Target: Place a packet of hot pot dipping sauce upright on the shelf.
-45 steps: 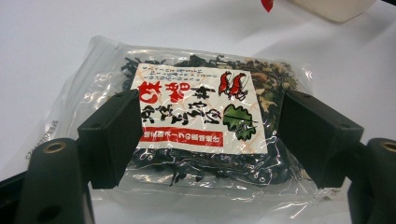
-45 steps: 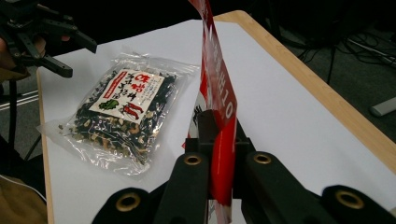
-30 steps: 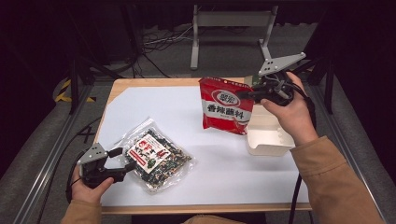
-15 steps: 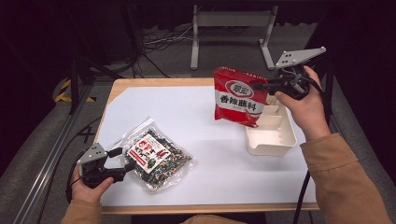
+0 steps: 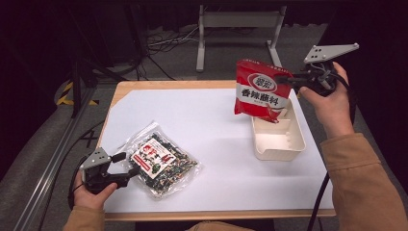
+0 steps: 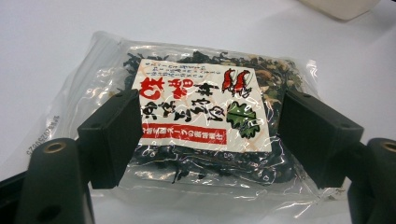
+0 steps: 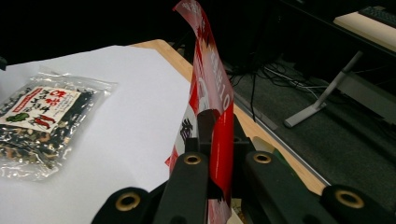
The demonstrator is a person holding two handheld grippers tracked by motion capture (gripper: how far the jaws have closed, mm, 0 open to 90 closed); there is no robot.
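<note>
A red snack packet hangs in the air over the back end of a cream tray, pinched at its upper right edge by my right gripper, which is shut on it. In the right gripper view the red packet stands edge-on between the jaws. A clear bag of dark dried food with a white and red label lies flat on the white table at front left. My left gripper sits open at the bag's left edge, and its jaws straddle the bag without closing on it.
The white sheet covers a wooden tabletop with bare wood at the back edge. A metal stand and cables lie on the dark floor behind. A rail runs along the floor at left.
My right gripper has carried the red packet up and to the right, from beside the tray to above it. The left gripper and the clear bag have stayed put.
</note>
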